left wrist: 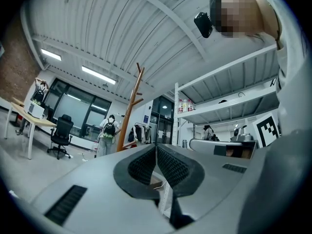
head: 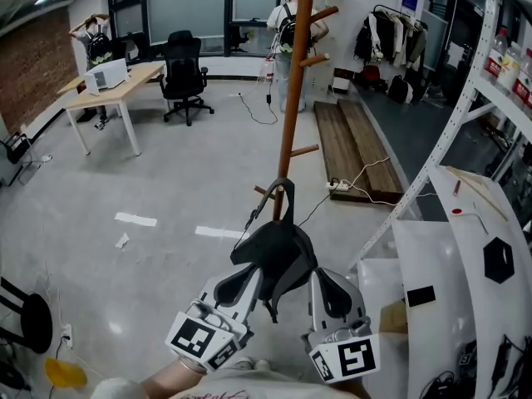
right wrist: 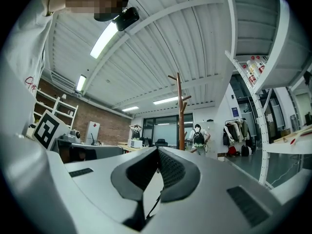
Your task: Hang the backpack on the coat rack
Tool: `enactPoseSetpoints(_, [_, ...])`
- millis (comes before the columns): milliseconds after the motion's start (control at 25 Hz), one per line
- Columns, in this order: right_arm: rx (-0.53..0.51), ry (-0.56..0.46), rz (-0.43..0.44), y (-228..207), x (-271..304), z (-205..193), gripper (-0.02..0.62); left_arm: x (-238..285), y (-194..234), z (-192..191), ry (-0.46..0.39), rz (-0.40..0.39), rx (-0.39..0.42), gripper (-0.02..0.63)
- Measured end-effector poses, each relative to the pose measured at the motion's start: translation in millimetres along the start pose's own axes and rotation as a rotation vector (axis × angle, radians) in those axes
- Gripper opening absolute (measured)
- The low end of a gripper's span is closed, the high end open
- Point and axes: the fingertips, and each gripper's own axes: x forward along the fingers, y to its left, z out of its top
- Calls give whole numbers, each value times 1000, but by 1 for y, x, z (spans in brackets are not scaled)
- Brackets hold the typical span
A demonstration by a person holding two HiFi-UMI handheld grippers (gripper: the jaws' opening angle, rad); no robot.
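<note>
Open floor (head: 166, 189) lies left of the coat rack (head: 291, 98), and white shelving (head: 465, 98) crowds the right. The backpack (head: 278, 256) hangs in the air just before the rack's pole, its top loop (head: 283, 191) upright beneath a low peg (head: 305, 150). The left gripper (head: 249, 279) and right gripper (head: 318, 283), side by side and pointing about level, each pinch one side of it, jaws closed tight.

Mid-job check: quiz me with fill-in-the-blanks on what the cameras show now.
1. The left gripper and the right gripper are both shut on the dark ___.
2. It is not yet hung on the wooden ___.
3. The office chair beside the desk is ___.
Missing words: backpack; coat rack; black.
</note>
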Motion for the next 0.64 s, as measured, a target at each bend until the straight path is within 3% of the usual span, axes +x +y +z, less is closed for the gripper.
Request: enactPoseSetpoints(640, [-18, 13, 11, 17, 2, -1, 17, -4, -3, 0, 0, -41, -5, 21])
